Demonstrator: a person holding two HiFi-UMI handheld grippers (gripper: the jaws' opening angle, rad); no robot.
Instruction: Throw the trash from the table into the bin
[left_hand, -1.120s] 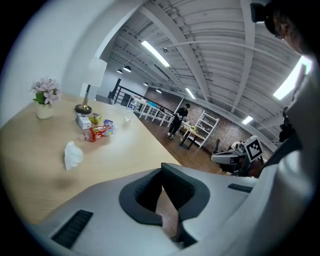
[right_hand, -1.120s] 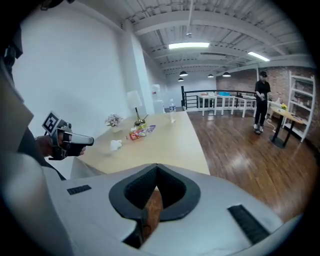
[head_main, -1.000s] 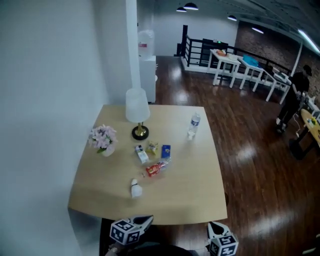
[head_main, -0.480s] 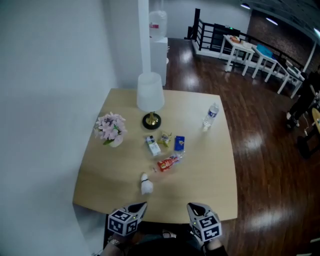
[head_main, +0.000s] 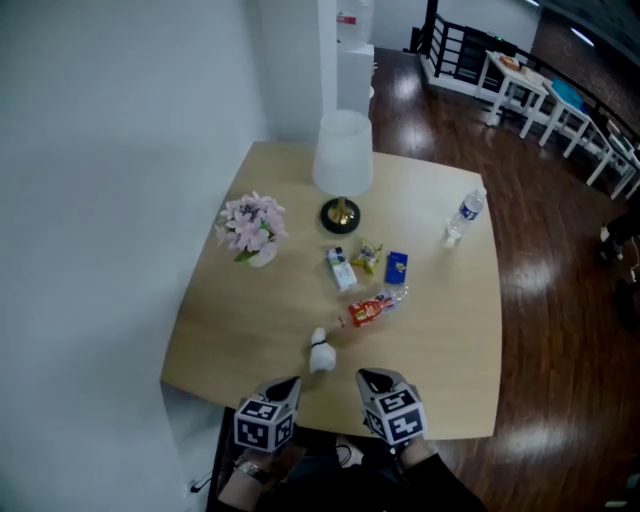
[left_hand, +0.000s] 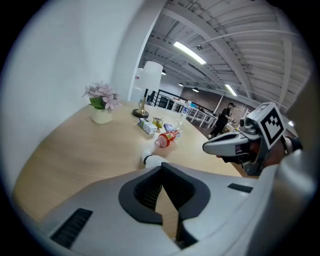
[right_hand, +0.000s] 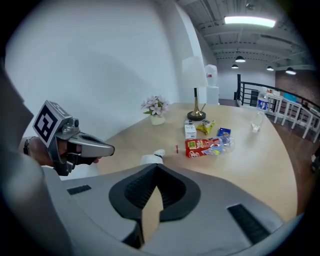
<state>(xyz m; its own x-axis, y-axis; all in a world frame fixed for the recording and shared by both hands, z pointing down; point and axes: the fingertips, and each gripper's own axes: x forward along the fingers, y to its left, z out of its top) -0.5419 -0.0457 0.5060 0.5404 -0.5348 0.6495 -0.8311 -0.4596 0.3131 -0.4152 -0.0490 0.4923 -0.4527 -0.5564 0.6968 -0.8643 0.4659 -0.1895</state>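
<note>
Standing by the pale wooden table (head_main: 225, 330), I saw a white vase of pink flowers (head_main: 251, 226) at its left side, near the wall. At the near edge the left gripper (head_main: 288, 384) hung just over the tabletop, pointing forward and down. Its jaws were pressed together at the tips with nothing between them.

Just beyond that tip lay a small white bottle (head_main: 320, 355) on its side, the nearest piece of trash and untouched by either tool. Further back stood a table lamp (head_main: 343, 160) with a white shade on a dark round foot.

In front of the lamp the rest of the litter sat in a loose cluster mid-table. A small white carton (head_main: 342, 270) lay flat with a yellow wrapper (head_main: 367, 257) just beside it. A crushed clear bottle with a red label (head_main: 372, 310) lay on its side a little nearer.

The right gripper (head_main: 368, 378) hovered close beside the left one. Its jaws were likewise closed on nothing, and it aimed toward that red-labelled bottle without reaching it.

A blue packet (head_main: 397, 267) lay to the right of the wrapper. Well apart, near the far right corner, a clear water bottle (head_main: 464, 217) stood upright.

Across the dark wooden floor (head_main: 560, 300), white tables (head_main: 520, 85) lined a railing.
</note>
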